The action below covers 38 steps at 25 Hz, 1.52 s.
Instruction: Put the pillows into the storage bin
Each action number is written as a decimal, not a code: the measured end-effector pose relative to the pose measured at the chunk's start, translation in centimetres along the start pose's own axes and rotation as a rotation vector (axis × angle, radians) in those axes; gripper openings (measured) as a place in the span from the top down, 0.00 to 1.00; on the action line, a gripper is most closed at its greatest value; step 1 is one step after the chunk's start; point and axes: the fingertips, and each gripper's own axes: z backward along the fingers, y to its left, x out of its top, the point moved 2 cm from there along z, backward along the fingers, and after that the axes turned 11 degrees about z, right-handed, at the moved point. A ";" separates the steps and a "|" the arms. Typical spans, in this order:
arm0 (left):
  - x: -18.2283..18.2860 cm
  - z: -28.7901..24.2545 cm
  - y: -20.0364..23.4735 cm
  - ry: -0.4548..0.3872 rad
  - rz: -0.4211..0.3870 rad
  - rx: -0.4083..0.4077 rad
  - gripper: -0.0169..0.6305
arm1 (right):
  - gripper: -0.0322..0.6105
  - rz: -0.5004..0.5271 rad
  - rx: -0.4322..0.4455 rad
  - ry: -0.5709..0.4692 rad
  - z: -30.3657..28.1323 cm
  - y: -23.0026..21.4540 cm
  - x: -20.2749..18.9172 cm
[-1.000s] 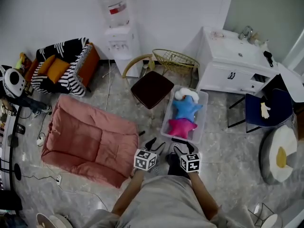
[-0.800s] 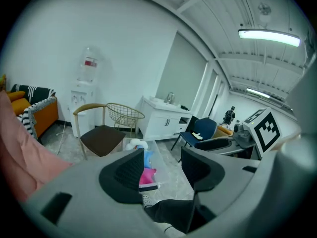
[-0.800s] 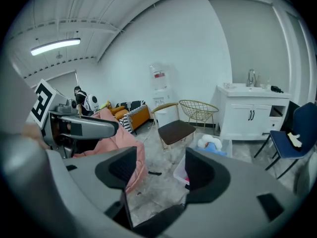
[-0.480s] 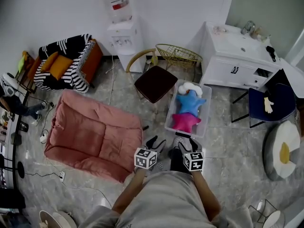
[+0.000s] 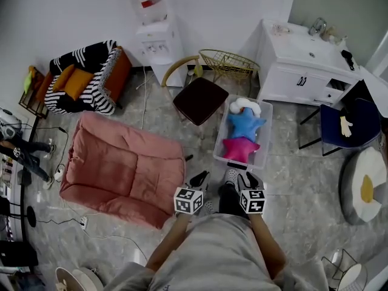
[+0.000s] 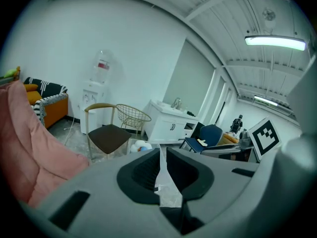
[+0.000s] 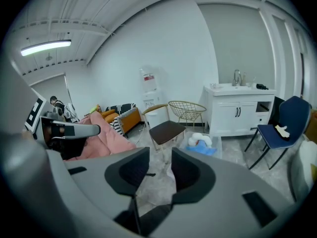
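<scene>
Left gripper (image 5: 198, 179): jaws all but together, having just closed down; nothing sits between them.
Right gripper (image 5: 241, 178): jaws partly apart, having just been closing; nothing sits between them.
Pillows: 3 lie inside the clear plastic storage bin (image 5: 268, 132): white rounded pillow (image 5: 244, 107) at the far end, blue star pillow (image 5: 245, 125) in the middle, pink star pillow (image 5: 240, 148) at the near end.
Bin from grippers: ahead and slightly right, near; the right gripper is nearer.
Bin long axis: runs away from the person.
Left side: large pink quilted floor cushion (image 5: 121, 168), just beside the left gripper.
Judgement: filling looks done.
</scene>
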 end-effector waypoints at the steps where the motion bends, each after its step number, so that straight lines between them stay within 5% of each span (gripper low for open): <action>1: 0.1 0.1 0.2 -0.004 0.004 0.007 0.92 | 0.75 0.001 -0.003 -0.002 0.0 0.0 0.1; 8: 0.0 0.4 0.4 0.000 -0.025 0.005 0.96 | 0.95 0.013 -0.003 -0.025 -0.5 0.4 0.8; 16: -0.6 0.3 -0.4 0.034 -0.002 -0.058 0.96 | 0.95 -0.017 -0.018 -0.026 -0.7 -0.1 0.5; 38: -1.1 -0.2 -0.6 0.060 -0.008 -0.058 0.96 | 0.95 -0.029 -0.031 -0.027 -0.3 -0.8 0.5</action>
